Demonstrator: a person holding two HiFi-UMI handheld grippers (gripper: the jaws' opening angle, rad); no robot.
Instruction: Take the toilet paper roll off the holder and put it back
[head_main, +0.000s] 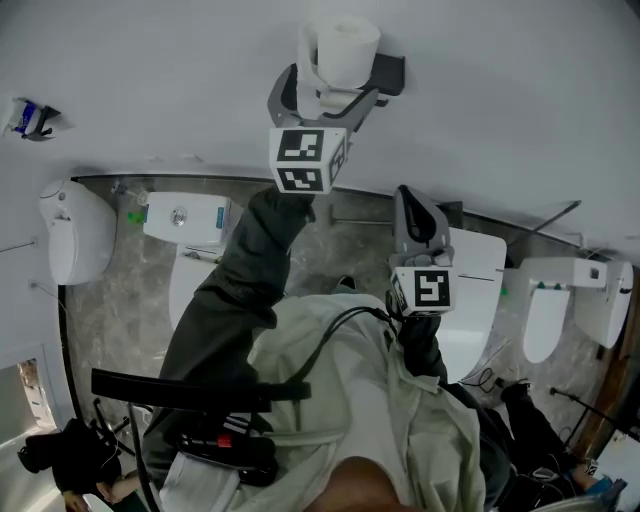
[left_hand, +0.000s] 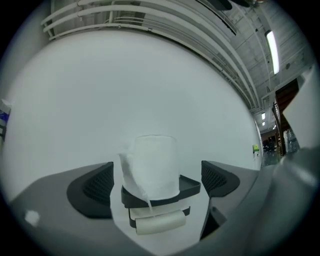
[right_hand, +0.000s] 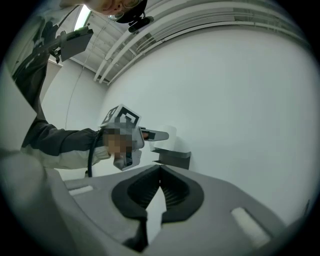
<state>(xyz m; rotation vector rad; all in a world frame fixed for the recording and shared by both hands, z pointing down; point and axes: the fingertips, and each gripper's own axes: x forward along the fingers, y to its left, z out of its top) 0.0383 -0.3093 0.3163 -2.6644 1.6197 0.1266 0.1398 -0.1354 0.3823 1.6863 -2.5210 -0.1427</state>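
Note:
A white toilet paper roll (left_hand: 152, 165) stands upright on the dark shelf (left_hand: 189, 188) of a wall holder, with a loose sheet hanging down its front. Below the shelf sits a white bar (left_hand: 160, 222). My left gripper (left_hand: 156, 182) is open, its pads (left_hand: 95, 187) on either side of the roll and apart from it. In the head view the roll (head_main: 345, 45) is at the top, with the left gripper (head_main: 325, 95) just under it. My right gripper (head_main: 420, 225) is lower and to the right, shut with nothing between its fingertips (right_hand: 160, 170). It faces the holder (right_hand: 175, 157).
The holder hangs on a plain white wall. Down on the marbled floor stand two toilets (head_main: 185, 225) (head_main: 470, 290) and white wall fixtures (head_main: 75, 235) (head_main: 545, 315). A small blue and white item (head_main: 30, 118) is fixed to the wall at the left.

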